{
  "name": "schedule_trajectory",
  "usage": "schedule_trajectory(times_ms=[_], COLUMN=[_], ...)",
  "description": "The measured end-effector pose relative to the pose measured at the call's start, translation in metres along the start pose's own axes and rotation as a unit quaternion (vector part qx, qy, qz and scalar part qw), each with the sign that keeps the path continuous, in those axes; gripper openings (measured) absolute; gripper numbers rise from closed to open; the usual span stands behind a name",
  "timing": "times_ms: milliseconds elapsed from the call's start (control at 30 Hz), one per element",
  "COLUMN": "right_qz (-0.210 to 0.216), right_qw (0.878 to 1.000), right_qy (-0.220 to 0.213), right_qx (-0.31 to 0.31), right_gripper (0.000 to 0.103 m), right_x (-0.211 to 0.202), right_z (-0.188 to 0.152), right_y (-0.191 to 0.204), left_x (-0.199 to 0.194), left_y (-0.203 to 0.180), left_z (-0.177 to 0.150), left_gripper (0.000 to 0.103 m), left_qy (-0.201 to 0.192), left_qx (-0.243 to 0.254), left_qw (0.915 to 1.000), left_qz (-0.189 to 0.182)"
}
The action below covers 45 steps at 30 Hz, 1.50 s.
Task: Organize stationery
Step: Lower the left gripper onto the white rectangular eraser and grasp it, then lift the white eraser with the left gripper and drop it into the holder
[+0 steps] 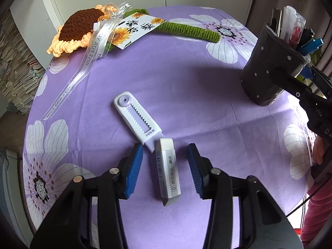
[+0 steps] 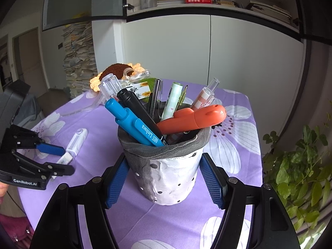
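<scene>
Two loose pieces remain: left gripper (image 1: 165,170), spread astride the eraser (image 1: 167,171), should pinch mid-length; right gripper (image 2: 165,178) clamps the pen pot (image 2: 166,170)

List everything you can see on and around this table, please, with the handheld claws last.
eraser: one, white in a grey sleeve, between the left claw's pads, untouched
slider case: one, white and lilac, just beyond the eraser
pen holder: one, dark grey with white dots, table's right side
pens and markers: several, blue, black, orange, green, standing in the holder
crochet sunflower: one, brown, orange, green stem, far edge
ribbon: one, clear, trailing from the sunflower
tablecloth: one, purple, white flowers
plant: one, green, right of the table
left claw: open
right claw: shut on pen holder
</scene>
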State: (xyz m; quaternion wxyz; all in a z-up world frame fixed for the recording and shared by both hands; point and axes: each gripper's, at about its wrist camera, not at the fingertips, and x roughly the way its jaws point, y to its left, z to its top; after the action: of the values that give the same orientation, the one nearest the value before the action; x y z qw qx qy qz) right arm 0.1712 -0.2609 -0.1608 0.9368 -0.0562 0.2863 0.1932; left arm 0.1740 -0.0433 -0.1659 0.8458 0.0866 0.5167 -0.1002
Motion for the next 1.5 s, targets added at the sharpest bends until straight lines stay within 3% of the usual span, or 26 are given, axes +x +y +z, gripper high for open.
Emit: schedule_trajectory(times_ms=[33,67,267,333,500,700,1033,1200,1333,1500], right_qz=[0.000,0.000,0.000,0.000,-0.001,-0.003,-0.003,-0.003,-0.003,-0.005], right_qw=[1.000,1.000,1.000,1.000,1.000,1.000,1.000,1.000,1.000,1.000], right_qy=[0.000,0.000,0.000,0.000,0.000,0.000,0.000,0.000,0.000,-0.001], right_qx=[0.001,0.002,0.002,0.002,0.002,0.001,0.001,0.001,0.001,-0.001], right_gripper=[0.070,0.070,0.070,0.070,0.070,0.070,0.070,0.070,0.070,0.070], right_x=[0.000,0.000,0.000,0.000,0.000,0.000,0.000,0.000,0.000,0.000], right_z=[0.001,0.001,0.001,0.001,0.001,0.000,0.000,0.000,0.000,0.000], right_y=[-0.001,-0.001,-0.002,-0.002,-0.001,-0.001,-0.001,0.000,0.000,-0.001], left_x=[0.000,0.000,-0.012,-0.022,-0.045,-0.053,-0.083,-0.120,-0.144,-0.146], left_y=[-0.001,-0.001,0.013,0.019,0.027,0.033,0.022,-0.004,-0.037,-0.082], left_z=[0.000,0.000,-0.002,0.001,0.002,0.002,0.021,0.047,0.072,0.099], left_gripper=[0.019,0.015,0.014,0.009,0.009,0.009,0.009,0.009,0.009,0.009], left_qy=[-0.002,0.000,-0.009,-0.019,-0.049,-0.057,-0.096,-0.160,-0.208,-0.204], left_qx=[0.003,0.004,-0.018,-0.027,-0.036,-0.048,-0.019,0.021,0.072,0.125], left_qw=[1.0000,1.0000,0.9994,0.9984,0.9957,0.9943,0.9902,0.9776,0.9589,0.9460], left_qz=[0.005,0.004,-0.027,-0.046,-0.070,-0.076,-0.099,-0.135,-0.178,-0.218])
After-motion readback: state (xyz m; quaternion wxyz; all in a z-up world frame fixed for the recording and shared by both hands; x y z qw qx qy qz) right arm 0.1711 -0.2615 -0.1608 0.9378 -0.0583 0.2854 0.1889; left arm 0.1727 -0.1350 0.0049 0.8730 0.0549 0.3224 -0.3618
